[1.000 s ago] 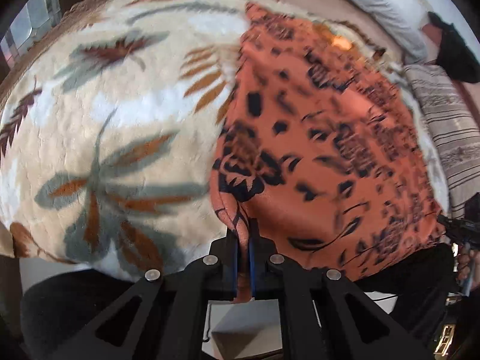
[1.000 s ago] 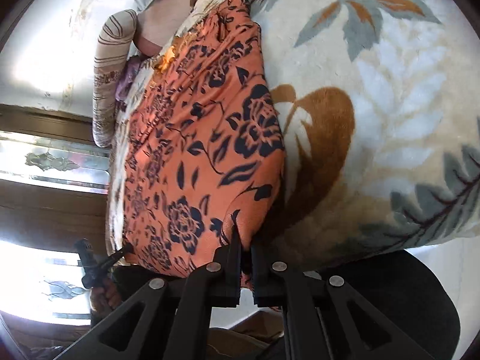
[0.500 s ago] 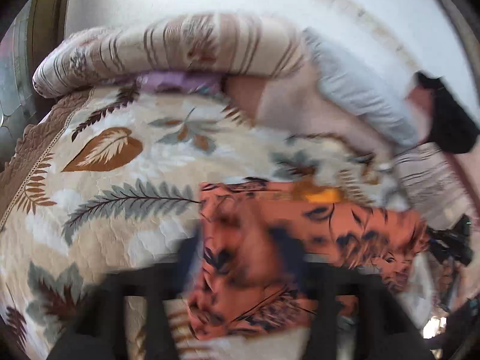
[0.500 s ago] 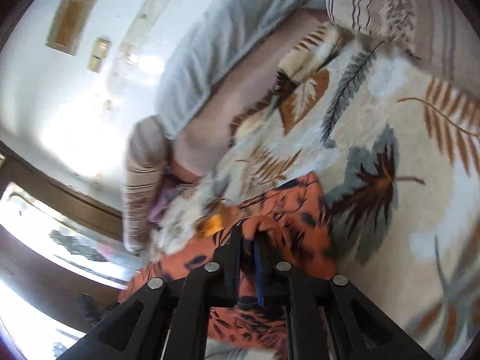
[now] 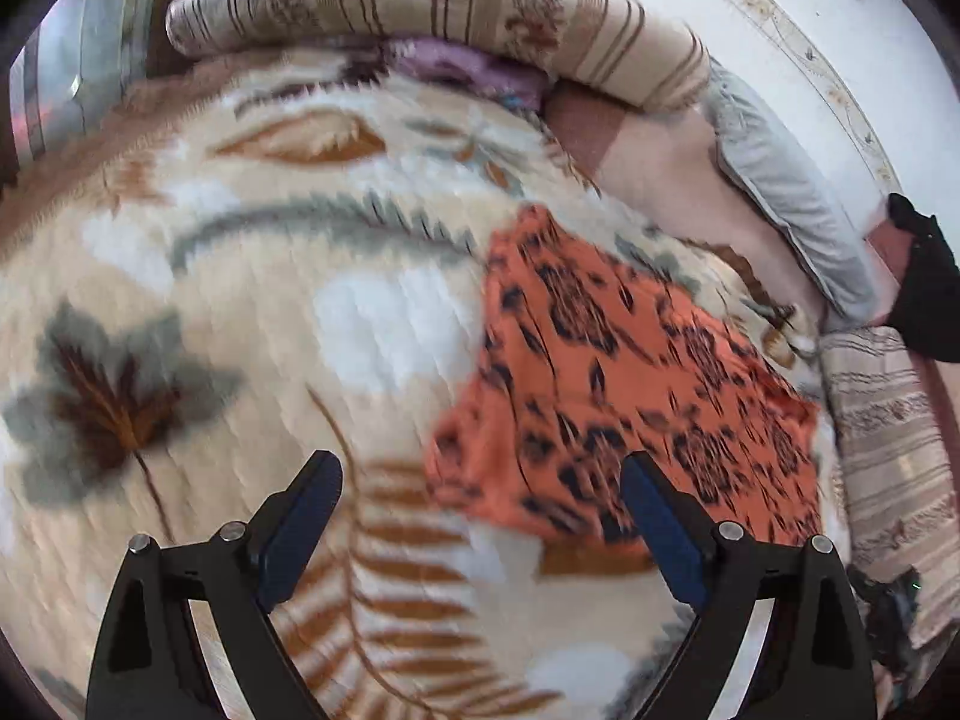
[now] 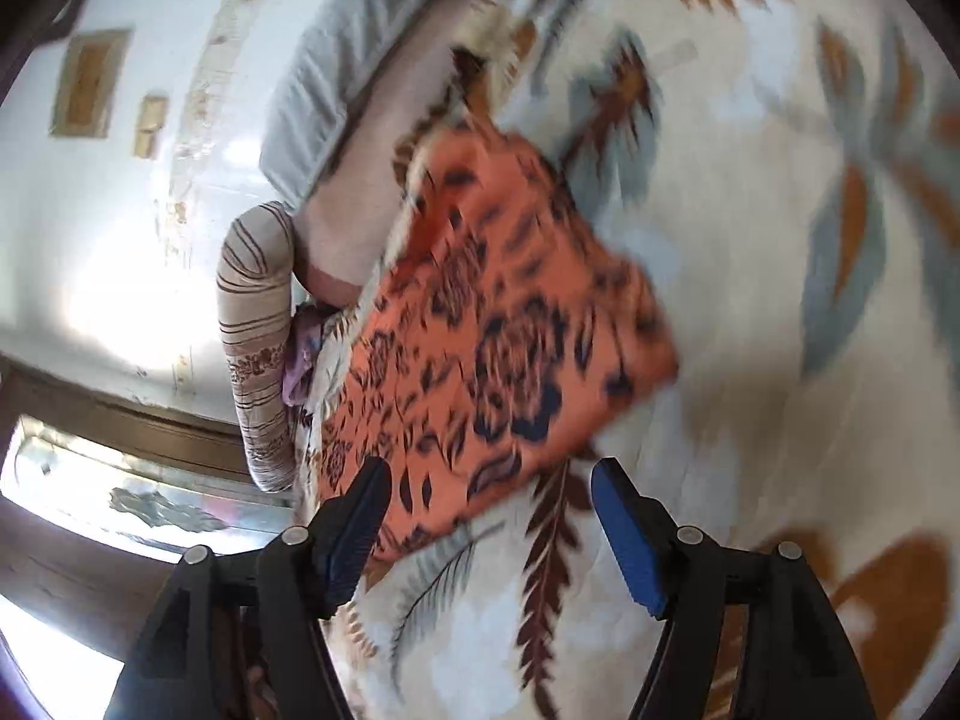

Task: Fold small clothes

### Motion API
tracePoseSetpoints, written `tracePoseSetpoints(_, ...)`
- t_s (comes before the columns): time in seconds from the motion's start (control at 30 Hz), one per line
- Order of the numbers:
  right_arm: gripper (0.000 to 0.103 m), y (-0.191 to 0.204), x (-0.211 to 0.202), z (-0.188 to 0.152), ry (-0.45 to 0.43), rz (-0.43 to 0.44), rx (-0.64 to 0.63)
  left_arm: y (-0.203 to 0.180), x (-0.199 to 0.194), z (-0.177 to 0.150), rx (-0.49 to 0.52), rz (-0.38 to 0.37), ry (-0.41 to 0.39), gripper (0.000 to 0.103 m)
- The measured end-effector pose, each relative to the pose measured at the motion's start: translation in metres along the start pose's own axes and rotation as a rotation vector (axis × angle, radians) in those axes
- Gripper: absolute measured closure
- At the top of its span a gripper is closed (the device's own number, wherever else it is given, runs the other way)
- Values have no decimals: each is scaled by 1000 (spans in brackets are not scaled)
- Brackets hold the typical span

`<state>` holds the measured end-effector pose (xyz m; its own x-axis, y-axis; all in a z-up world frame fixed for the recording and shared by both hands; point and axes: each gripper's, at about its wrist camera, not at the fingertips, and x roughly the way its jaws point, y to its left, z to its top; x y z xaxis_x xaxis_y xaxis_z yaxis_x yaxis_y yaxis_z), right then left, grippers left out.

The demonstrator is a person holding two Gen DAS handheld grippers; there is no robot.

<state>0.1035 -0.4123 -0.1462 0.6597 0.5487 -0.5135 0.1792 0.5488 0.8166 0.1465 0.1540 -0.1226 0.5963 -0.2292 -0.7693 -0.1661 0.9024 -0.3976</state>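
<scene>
Lying folded on the blanket [image 5: 372, 324], the orange cloth [image 5: 606, 384] sits toward the far edge of the bed, near the striped bolster [image 5: 456, 6] and grey pillow [image 5: 780, 180] (both views are blurred). The left gripper [image 5: 483, 516] has its jaws wide apart, having just been opening, with nothing between them; the cloth's near corner shows just past its right finger. The right gripper [image 6: 492, 516] has also just been opening, jaws apart, and the cloth's [image 6: 498, 330] near edge shows ahead between its fingers, unpinched.
</scene>
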Motion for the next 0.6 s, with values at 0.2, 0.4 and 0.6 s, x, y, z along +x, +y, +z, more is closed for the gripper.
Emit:
tracePoseSetpoints(0.2, 31, 5, 44, 16, -95, -70, 105, -9, 48, 0, -5, 72, 58, 9)
tracePoseSetpoints(0.4, 90, 7, 62, 36, -144, -88, 187, -29, 69, 25, 45, 122, 109, 82)
tracePoseSetpoints(0.6, 94, 60, 28, 46, -152, -44, 5, -51, -12, 27, 85, 40, -34, 84)
